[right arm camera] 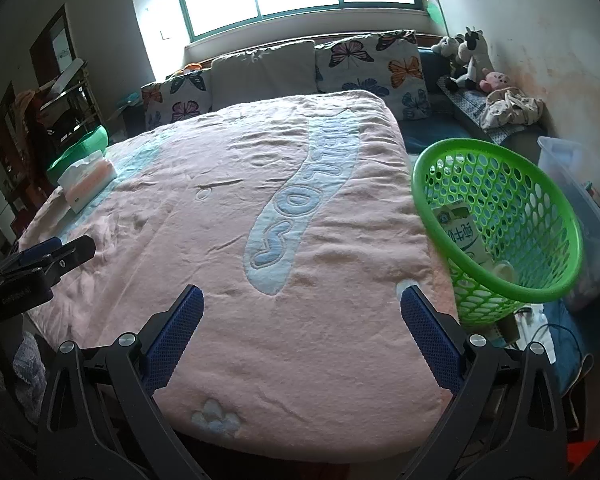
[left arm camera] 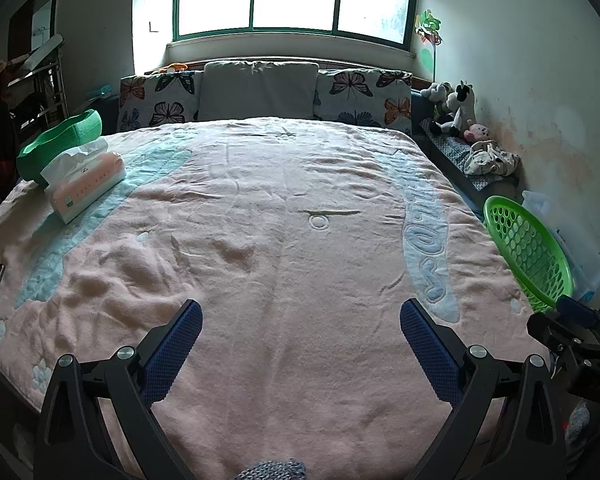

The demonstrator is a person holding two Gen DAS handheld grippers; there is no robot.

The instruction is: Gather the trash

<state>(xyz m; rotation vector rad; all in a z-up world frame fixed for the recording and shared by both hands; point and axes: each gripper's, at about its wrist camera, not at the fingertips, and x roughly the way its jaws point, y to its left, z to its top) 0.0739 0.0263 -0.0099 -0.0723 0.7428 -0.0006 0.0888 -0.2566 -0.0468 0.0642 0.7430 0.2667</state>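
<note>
A green perforated basket [right arm camera: 540,216] stands tilted at the bed's right edge, with a milk carton [right arm camera: 466,236] and a pale cup-like item [right arm camera: 504,270] inside; the left wrist view shows the basket [left arm camera: 528,252] at far right. My right gripper [right arm camera: 302,312] hovers open over the pink blanket [right arm camera: 220,220] near the bed's foot, left of the basket, holding nothing. My left gripper [left arm camera: 300,328] is open and empty above the blanket [left arm camera: 280,220]. Each gripper shows at the edge of the other's view.
A tissue pack [left arm camera: 86,182] and a green padded ring [left arm camera: 60,140] lie at the bed's far left. Butterfly pillows [left arm camera: 364,96] line the headboard. Plush toys [left arm camera: 456,108] and crumpled cloth [left arm camera: 488,158] sit on a side shelf. A clear plastic bin [right arm camera: 580,200] stands behind the basket.
</note>
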